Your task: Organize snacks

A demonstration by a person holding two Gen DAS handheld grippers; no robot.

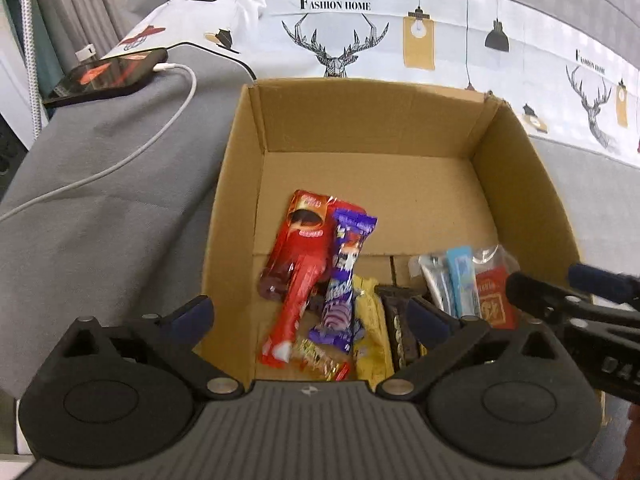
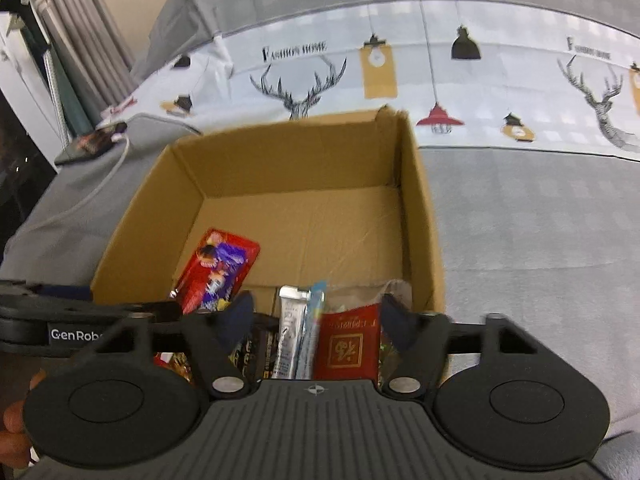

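Note:
An open cardboard box (image 1: 516, 184) sits on a grey sofa and also shows in the right wrist view (image 2: 416, 216). Inside lie several snack packets: a red packet (image 1: 296, 264), a purple one (image 1: 344, 280), a yellow one (image 1: 370, 340), a dark bar (image 1: 396, 320), a silver stick (image 2: 290, 332), a blue stick (image 1: 462, 280) and a red square packet (image 2: 348, 344). My left gripper (image 1: 312, 312) is open and empty above the box's near left part. My right gripper (image 2: 320, 320) is open and empty above the near right packets.
A phone (image 1: 104, 74) on a white charging cable (image 1: 160, 136) lies on the sofa to the left of the box. A deer-print cushion cover (image 1: 400, 40) runs behind the box. Grey sofa seat (image 2: 540, 220) lies to the right.

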